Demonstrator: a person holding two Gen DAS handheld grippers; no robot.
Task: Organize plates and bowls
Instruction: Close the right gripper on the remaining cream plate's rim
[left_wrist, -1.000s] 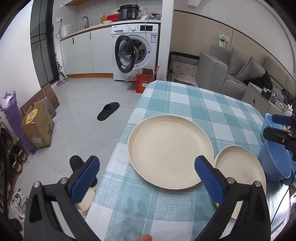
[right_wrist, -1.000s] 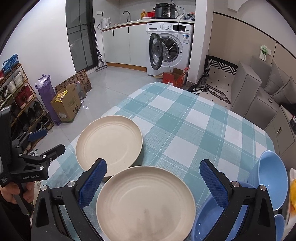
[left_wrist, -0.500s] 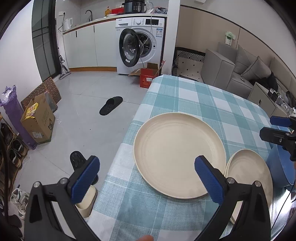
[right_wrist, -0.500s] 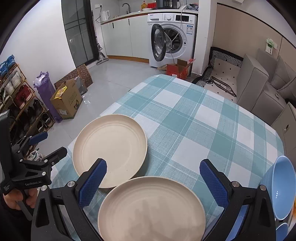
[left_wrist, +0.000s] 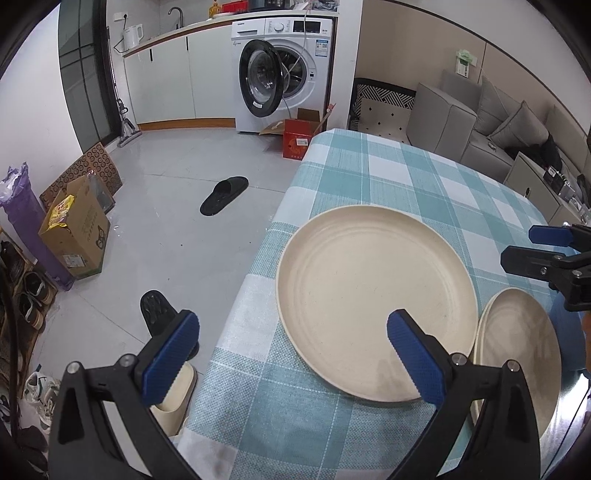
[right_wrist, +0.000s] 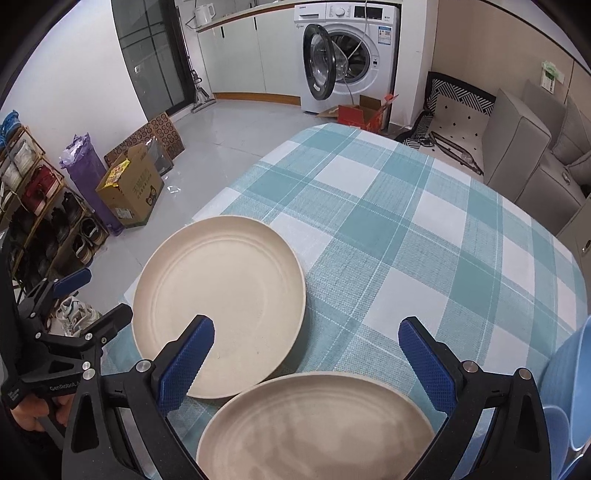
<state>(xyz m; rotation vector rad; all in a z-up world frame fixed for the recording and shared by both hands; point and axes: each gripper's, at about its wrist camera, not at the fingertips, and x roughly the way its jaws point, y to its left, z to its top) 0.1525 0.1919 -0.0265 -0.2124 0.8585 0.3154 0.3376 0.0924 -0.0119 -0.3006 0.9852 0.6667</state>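
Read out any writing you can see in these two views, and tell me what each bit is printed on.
"GenRobot.AI", partly cut off, on the body of the left gripper in the right wrist view.
Brand name and panel sticker on the washing machine: too small to read.
Print on the cardboard box: blurred, unreadable.
Label on the red box: unreadable.
Nothing on the plates or tablecloth.

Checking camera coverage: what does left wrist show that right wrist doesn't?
Left wrist only: a black slipper on the floor and the open right tool.
Right wrist only: a blue bowl at the right edge, a shoe rack, the left tool.
Both: two cream plates side by side on the checked tablecloth, and the washing machine.
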